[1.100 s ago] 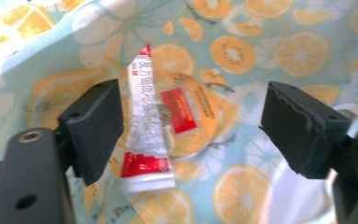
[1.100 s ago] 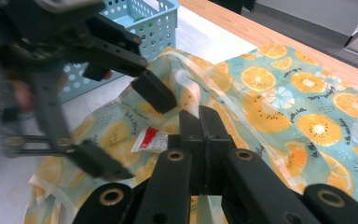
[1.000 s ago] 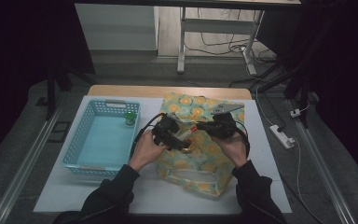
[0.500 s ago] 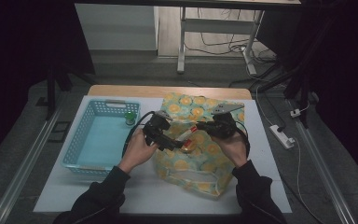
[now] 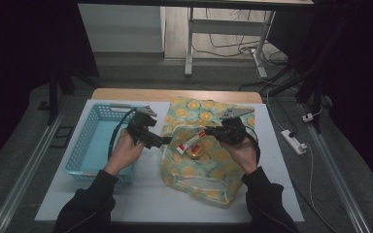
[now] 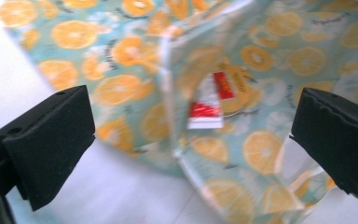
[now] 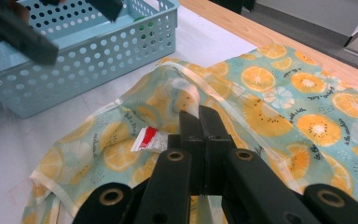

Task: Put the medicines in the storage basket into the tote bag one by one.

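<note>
The orange-print bag (image 5: pixel 201 145) was seen lying open on the white table (image 5: pixel 145 199), a red-and-white tube (image 5: pixel 190 142) inside. The right gripper (image 5: pixel 212 132) was clamped on the bag's edge; the left gripper (image 5: pixel 162 141) was held wide open, empty, beside the blue basket (image 5: pixel 85 145).

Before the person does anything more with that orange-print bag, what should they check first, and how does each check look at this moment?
1. Right gripper shut on the bag edge: ok, jaws closed against the fabric.
2. Left gripper free to grasp: ok, jaws wide apart with nothing between them.
3. Bag mouth held open: ok, the red-and-white tube shows inside.
4. Tube fully inside the bag: cannot tell.
5. Blue basket clear of the bag: ok, it stands apart beside it.
6. More items waiting in the basket: cannot tell; something small and green shows through its wall.
</note>
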Demonstrator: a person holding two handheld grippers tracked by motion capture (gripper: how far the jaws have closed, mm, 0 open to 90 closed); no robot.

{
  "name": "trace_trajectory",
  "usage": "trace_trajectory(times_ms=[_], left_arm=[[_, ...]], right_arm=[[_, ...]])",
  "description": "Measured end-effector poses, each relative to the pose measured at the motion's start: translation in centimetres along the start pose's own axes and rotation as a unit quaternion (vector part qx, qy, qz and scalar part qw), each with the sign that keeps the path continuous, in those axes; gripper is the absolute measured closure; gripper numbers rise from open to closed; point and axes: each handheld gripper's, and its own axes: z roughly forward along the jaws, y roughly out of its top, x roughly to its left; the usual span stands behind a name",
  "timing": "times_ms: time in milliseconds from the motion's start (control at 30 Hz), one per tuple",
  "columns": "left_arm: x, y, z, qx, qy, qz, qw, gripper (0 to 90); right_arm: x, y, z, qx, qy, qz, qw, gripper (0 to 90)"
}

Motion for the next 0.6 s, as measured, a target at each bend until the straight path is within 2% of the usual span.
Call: trace_trajectory(times_ms=[267,367,600], left_arm=[[2.6,-0.8,-2.1,-0.007,0.045,-0.020,0.9987,0.0],[3.7,-1.2,-2.7,-0.009,0.068,-0.029,0.9972,0.0],[6.3,-2.0,-3.2,-0.008,0.103,-0.056,0.9931,0.0]], right_arm=[[0.0,0.0,0.0,0.000,-0.001,0.000,1.0000,90.0],[0.0,0.0,0.0,0.000,-0.001,-0.001,1.0000,90.0],[0.0,0.0,-0.1,0.000,-0.001,-0.001,1.0000,90.0]])
